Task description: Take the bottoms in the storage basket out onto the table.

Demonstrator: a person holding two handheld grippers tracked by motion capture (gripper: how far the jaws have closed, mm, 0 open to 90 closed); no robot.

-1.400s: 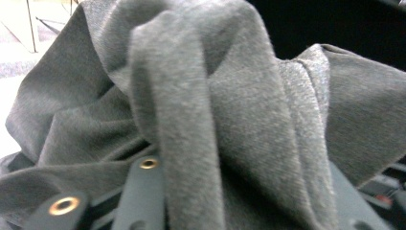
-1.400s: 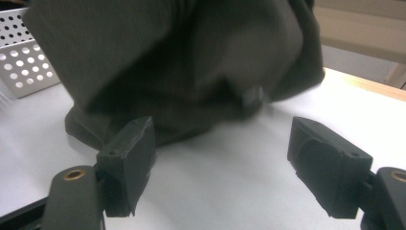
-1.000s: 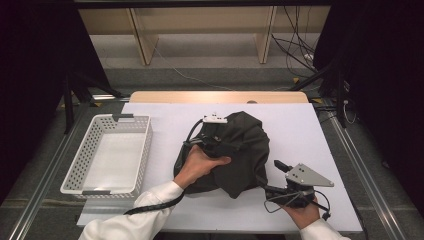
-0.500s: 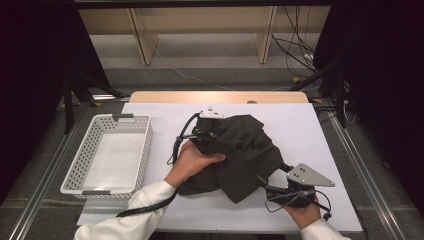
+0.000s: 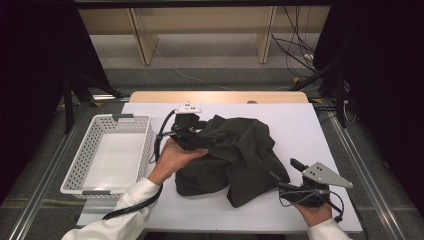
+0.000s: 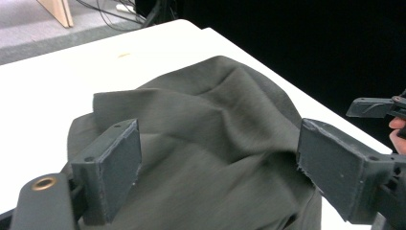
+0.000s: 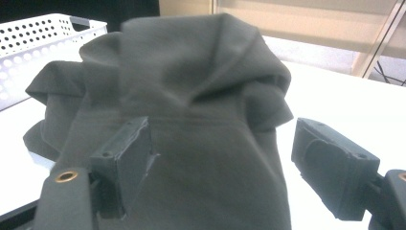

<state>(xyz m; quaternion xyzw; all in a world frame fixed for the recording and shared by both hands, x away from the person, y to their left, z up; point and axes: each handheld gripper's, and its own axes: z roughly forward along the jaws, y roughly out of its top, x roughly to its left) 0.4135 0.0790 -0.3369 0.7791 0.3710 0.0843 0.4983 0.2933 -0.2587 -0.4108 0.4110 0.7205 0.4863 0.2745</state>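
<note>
L claw (image 5: 192,131), jaws just spreading, sits over crumpled dark-olive cloth garment (image 5: 235,157); R claw (image 5: 285,186) spread at its near corner. Pinch one layer, pull flat.

A crumpled dark green cloth (image 5: 235,160) heaps across the middle of the white table (image 5: 300,125), blocking any straight path between the left gripper (image 5: 192,135) at its far-left edge and the right gripper (image 5: 295,187) at its near-right corner. Bare tabletop lies open along the far edge behind the cloth, down the right side, and in a strip along the near edge. A white perforated basket (image 5: 107,155) stands just off the table's left edge, its walls closing that side, with a narrow lane between basket and cloth taken up by the person's left forearm (image 5: 150,185).
</note>
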